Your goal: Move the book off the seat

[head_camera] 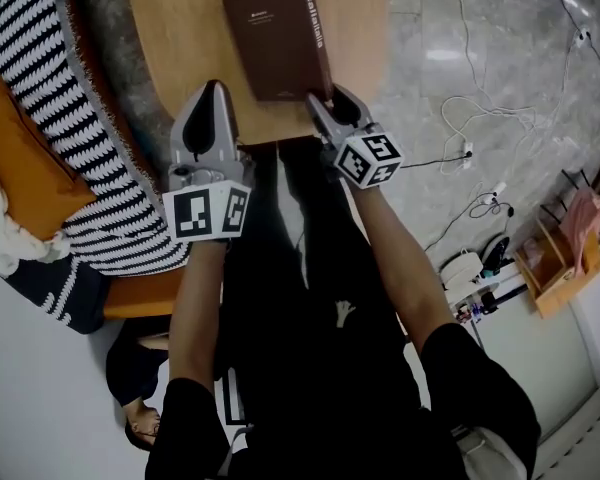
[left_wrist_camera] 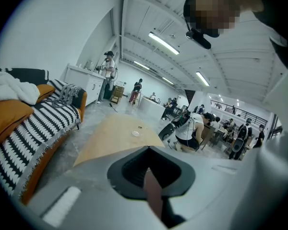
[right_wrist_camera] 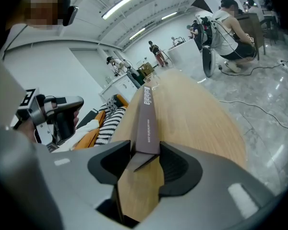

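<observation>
While the right tool (head_camera: pixel 329 101) was opening its jaws round one near corner, the book (head_camera: pixel 277 36) lay flat on the worktop (head_camera: pixel 180 28) at twelve o'clock, clear of the sofa (head_camera: pixel 40 68) at ten. Step judged: release. Next move called for a clean withdrawal. Left tool (head_camera: pixel 212 96): closed, empty.

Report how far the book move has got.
Done: the book lies on the wooden table, off the striped sofa. In hand: the right gripper is opening its jaws, the book's near corner between them; the left gripper is shut, empty. Left: draw the right gripper clear.
</observation>
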